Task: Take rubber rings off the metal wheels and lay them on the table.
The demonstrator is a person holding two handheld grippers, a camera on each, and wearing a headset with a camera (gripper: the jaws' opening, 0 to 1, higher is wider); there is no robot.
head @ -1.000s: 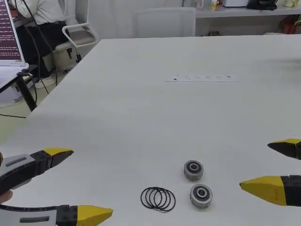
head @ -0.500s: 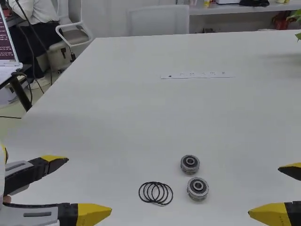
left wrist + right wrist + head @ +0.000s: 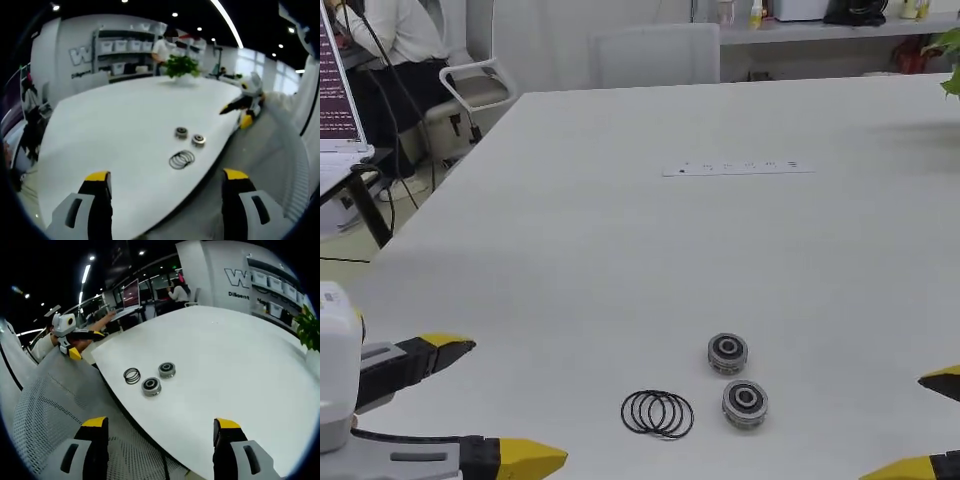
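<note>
Lying in an overlapping pile on the counter (image 3: 720, 240), the rubber rings (image 3: 657, 413) sit just beside the two metal wheels (image 3: 727, 353), so the stripping looks largely done. Whether any groove holds another ring is too small to tell. Left claw (image 3: 515, 402) and right claw (image 3: 894, 424) hang spread and empty, well apart from both.
</note>
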